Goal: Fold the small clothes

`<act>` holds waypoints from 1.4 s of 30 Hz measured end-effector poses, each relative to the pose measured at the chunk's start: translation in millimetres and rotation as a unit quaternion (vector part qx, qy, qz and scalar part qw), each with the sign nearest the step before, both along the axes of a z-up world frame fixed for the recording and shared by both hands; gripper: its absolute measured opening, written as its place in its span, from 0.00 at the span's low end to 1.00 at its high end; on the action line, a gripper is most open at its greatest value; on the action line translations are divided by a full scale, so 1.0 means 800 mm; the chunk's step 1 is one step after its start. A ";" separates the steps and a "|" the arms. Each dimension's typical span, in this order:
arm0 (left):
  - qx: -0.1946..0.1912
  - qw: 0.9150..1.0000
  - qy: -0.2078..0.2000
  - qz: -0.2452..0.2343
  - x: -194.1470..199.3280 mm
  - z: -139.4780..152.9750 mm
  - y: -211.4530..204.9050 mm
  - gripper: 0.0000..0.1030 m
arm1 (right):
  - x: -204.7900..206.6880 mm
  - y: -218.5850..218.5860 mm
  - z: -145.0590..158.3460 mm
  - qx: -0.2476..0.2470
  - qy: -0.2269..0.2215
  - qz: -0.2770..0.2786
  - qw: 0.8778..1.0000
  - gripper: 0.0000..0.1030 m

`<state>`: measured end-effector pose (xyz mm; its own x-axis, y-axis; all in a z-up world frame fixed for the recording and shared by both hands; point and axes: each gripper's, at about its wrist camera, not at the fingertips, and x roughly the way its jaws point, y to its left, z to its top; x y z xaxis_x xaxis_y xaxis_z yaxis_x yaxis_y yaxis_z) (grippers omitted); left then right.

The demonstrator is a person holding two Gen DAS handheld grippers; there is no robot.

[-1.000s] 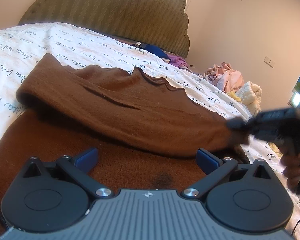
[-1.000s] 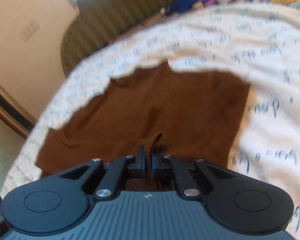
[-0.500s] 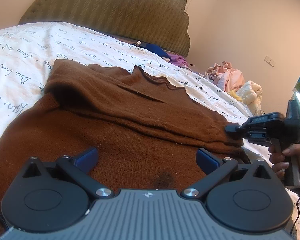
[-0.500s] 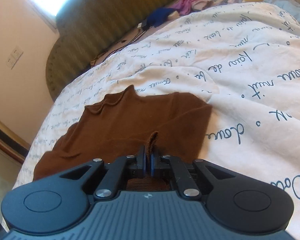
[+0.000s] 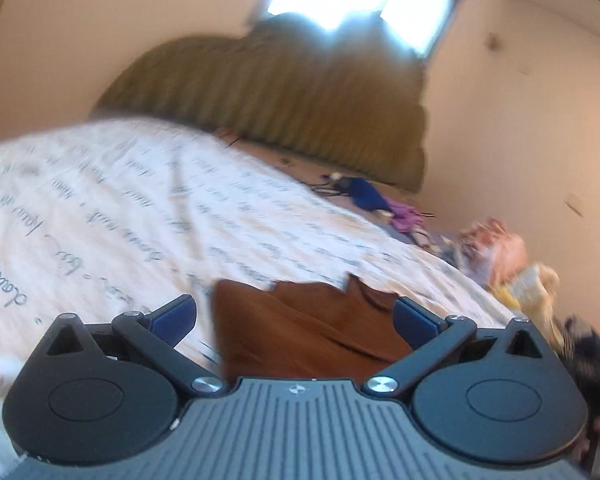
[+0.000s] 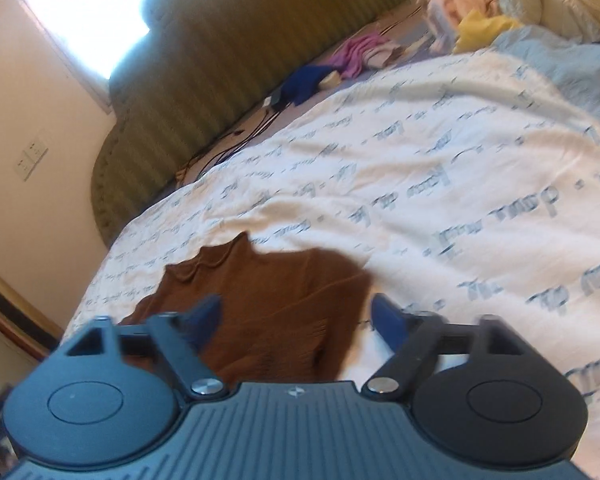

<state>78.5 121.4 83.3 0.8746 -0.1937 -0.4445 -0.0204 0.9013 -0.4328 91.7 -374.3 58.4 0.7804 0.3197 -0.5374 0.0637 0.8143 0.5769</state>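
A brown knitted top (image 6: 268,304) lies folded on the white bedspread with blue script (image 6: 440,200); it also shows in the left wrist view as a brown top (image 5: 312,332). My right gripper (image 6: 296,316) hovers just over it, its jaws opening wide, with the cloth below and no pad pressing on it. My left gripper (image 5: 294,316) stands open above the near edge of the top, nothing between its blue pads (image 5: 174,314). The left wrist view is blurred by motion.
A green padded headboard (image 6: 228,60) closes the far end of the bed. Blue (image 6: 306,82) and purple garments (image 6: 358,54) lie by it, and a heap of pink, yellow and pale clothes (image 6: 496,4) sits at the far right. Cables (image 6: 236,140) trail near the headboard.
My right gripper has let go of the brown cloth it pinched and opened wide. My left gripper has lifted and pulled back, so the top looks smaller and more of the bed and window shows.
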 end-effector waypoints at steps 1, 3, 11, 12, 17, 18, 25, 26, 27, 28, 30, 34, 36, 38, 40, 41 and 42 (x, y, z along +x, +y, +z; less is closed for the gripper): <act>-0.018 0.999 0.025 0.011 0.021 -0.005 0.014 0.99 | 0.003 -0.004 -0.005 0.009 0.008 0.005 1.000 0.83; -0.040 0.997 0.068 -0.002 0.057 -0.022 0.029 0.98 | 0.009 -0.004 -0.013 0.016 0.019 0.017 1.000 0.83; 0.013 0.985 0.152 -0.075 0.116 -0.078 -0.020 0.28 | 0.041 0.031 -0.040 -0.030 0.039 0.051 0.997 0.73; 0.029 0.986 0.149 -0.072 0.118 -0.078 -0.027 0.22 | 0.046 0.036 -0.042 -0.033 0.041 0.064 0.997 0.60; 0.132 0.987 0.075 -0.045 0.095 -0.040 -0.042 0.15 | 0.048 0.051 -0.025 -0.068 0.015 0.090 0.994 0.14; 0.152 0.985 0.070 -0.046 0.092 -0.039 -0.043 0.15 | 0.047 0.045 -0.026 -0.069 0.010 0.083 0.994 0.14; 0.259 0.961 0.087 -0.049 0.087 -0.081 -0.080 0.23 | 0.053 0.021 -0.060 -0.006 0.048 0.050 0.998 0.17; 0.250 0.964 0.080 -0.045 0.083 -0.076 -0.076 0.31 | 0.051 0.016 -0.056 0.004 0.052 0.045 0.998 0.23; 0.243 0.966 0.075 -0.038 0.078 -0.069 -0.071 0.37 | 0.046 0.010 -0.049 0.016 0.052 0.034 0.998 0.27; 0.245 0.967 0.064 -0.023 0.069 -0.059 -0.067 0.48 | 0.039 0.002 -0.041 0.028 0.045 0.017 0.998 0.34; 0.244 0.970 0.012 0.002 0.045 -0.036 -0.060 0.58 | 0.021 -0.009 -0.022 0.044 0.011 0.004 0.999 0.50; 0.212 0.977 -0.038 -0.013 0.020 -0.010 -0.071 0.76 | 0.022 0.010 -0.001 0.044 0.004 0.059 0.997 0.55; 0.222 0.974 -0.030 -0.036 0.025 -0.016 -0.094 0.77 | 0.032 0.030 -0.005 0.018 0.024 0.077 0.997 0.55; 0.232 0.971 -0.010 -0.049 0.035 -0.034 -0.112 0.77 | 0.042 0.047 -0.017 -0.015 0.054 0.080 0.995 0.53; 0.234 0.970 0.025 -0.058 0.050 -0.061 -0.118 0.77 | 0.047 0.056 -0.031 -0.025 0.070 0.085 0.994 0.45; 0.240 0.968 0.039 -0.058 0.055 -0.073 -0.119 0.77 | 0.048 0.060 -0.036 -0.042 0.077 0.087 0.992 0.37; 0.247 0.966 0.050 -0.057 0.059 -0.084 -0.119 0.77 | 0.048 0.062 -0.036 -0.059 0.076 0.086 0.992 0.33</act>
